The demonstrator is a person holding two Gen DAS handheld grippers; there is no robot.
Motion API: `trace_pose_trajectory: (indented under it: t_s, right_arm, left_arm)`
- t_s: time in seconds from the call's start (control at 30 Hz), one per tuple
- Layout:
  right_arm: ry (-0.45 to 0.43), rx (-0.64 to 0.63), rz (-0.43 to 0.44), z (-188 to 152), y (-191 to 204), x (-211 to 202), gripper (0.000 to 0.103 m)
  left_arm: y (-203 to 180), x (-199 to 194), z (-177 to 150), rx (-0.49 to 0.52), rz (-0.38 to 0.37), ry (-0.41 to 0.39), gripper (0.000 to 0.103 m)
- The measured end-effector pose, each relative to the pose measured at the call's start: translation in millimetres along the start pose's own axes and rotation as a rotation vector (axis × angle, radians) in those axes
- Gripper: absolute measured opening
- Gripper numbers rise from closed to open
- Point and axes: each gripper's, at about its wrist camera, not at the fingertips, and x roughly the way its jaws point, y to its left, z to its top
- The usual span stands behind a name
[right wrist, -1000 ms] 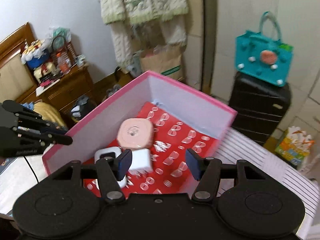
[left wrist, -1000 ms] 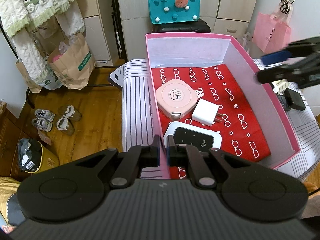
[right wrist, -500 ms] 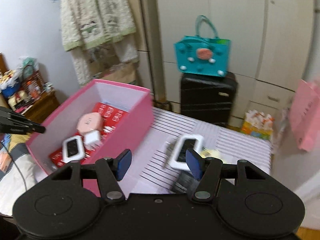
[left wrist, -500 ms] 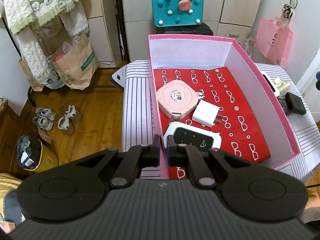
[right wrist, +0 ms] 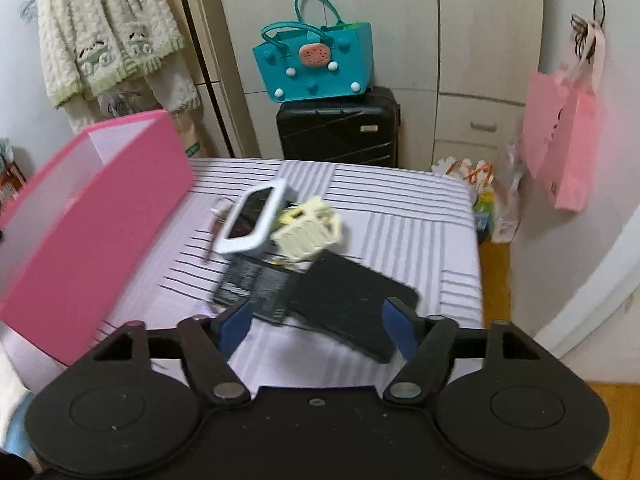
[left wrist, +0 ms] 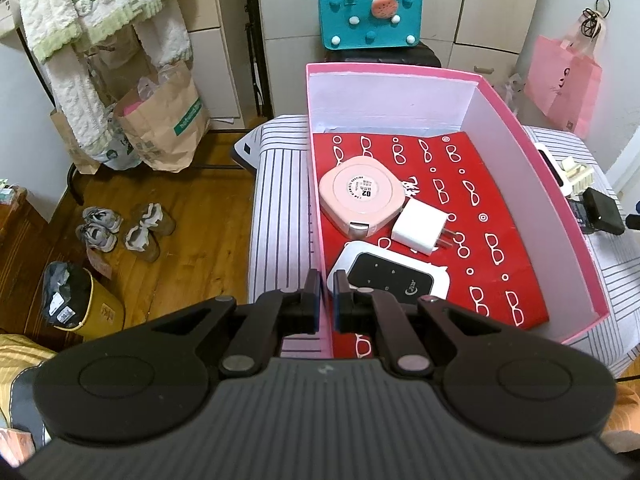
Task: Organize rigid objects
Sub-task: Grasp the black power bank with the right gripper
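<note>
The right gripper (right wrist: 316, 330), jaws just spread wide and empty, hangs over a flat black device (right wrist: 352, 304) — fetching the next piece for the pink box (left wrist: 540, 184). Next: straddle it, then close. The left gripper (left wrist: 327, 300) pinches the box's near wall. Striped cloth (right wrist: 400, 208); beyond, a black suitcase (right wrist: 340, 128).

Left claw (left wrist: 327, 295) clamped tight, angled down; right claw (right wrist: 316, 326) just opening wide, empty.

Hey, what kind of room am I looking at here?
Most likely a bedroom or a small room at home: a fleecy robe hangs by tall cupboards, a black suitcase stands against them, and shoes lie on the wooden floor.
</note>
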Motion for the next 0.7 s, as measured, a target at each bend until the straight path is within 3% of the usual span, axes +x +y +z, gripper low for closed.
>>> trace_pose_trajectory:
  t_s: [0.17,0.37,0.47,0.7]
  right_arm:
    - [-0.038,-0.169,-0.016,-5.1,-20.0,13.7,0.081]
    - [-0.034,-0.272,0.155,-0.4,-42.9,23.3,0.081]
    - [-0.013,-0.331,0.188,5.0,-42.7,30.1,0.081]
    - [0.124,-0.532,0.21,13.5,-28.9,60.3,0.081]
  left_arm:
    - [-3.1,2.0,-0.2,-0.003,0.015,-0.001,0.006]
    - [-3.6,4.5,-0.1,-0.014,0.025,0.01,0.006]
    - [-3.7,4.3,0.7,-0.021,0.028,0.014,0.006]
    - [-4.7,6.6,3.0,-0.02,0.04,0.02,0.006]
